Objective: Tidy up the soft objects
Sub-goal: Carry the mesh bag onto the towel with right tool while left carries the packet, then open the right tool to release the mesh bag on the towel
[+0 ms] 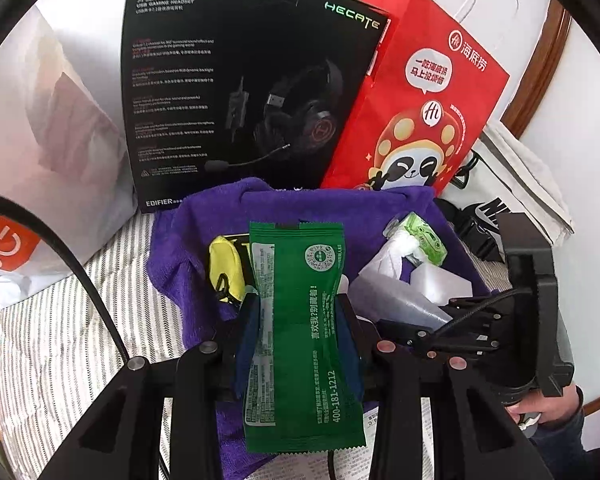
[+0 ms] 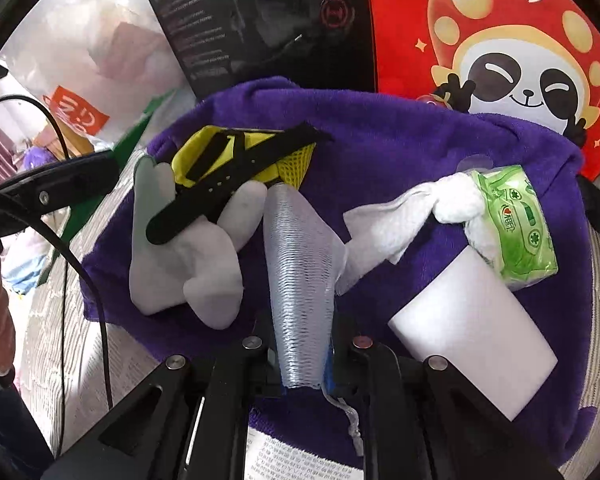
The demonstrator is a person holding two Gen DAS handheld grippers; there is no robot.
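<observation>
My left gripper (image 1: 298, 316) is shut on a green snack packet (image 1: 300, 320) and holds it above a purple towel (image 1: 188, 256). My right gripper (image 2: 302, 344) is shut on a translucent mesh sleeve (image 2: 300, 264) over the same purple towel (image 2: 400, 152). On the towel lie white socks (image 2: 192, 268), a black watch strap (image 2: 228, 184), a yellow mesh pouch (image 2: 288, 160), a white tissue (image 2: 400, 216), a green tissue pack (image 2: 516, 224) and a white foam block (image 2: 472, 328). The right gripper also shows in the left wrist view (image 1: 472, 320).
A black headset box (image 1: 240, 92) and a red paper bag (image 1: 424, 108) stand behind the towel. A white plastic bag (image 1: 40, 152) lies to the left and a white Nike bag (image 1: 512, 184) to the right. The towel lies on striped bedding (image 1: 72, 340).
</observation>
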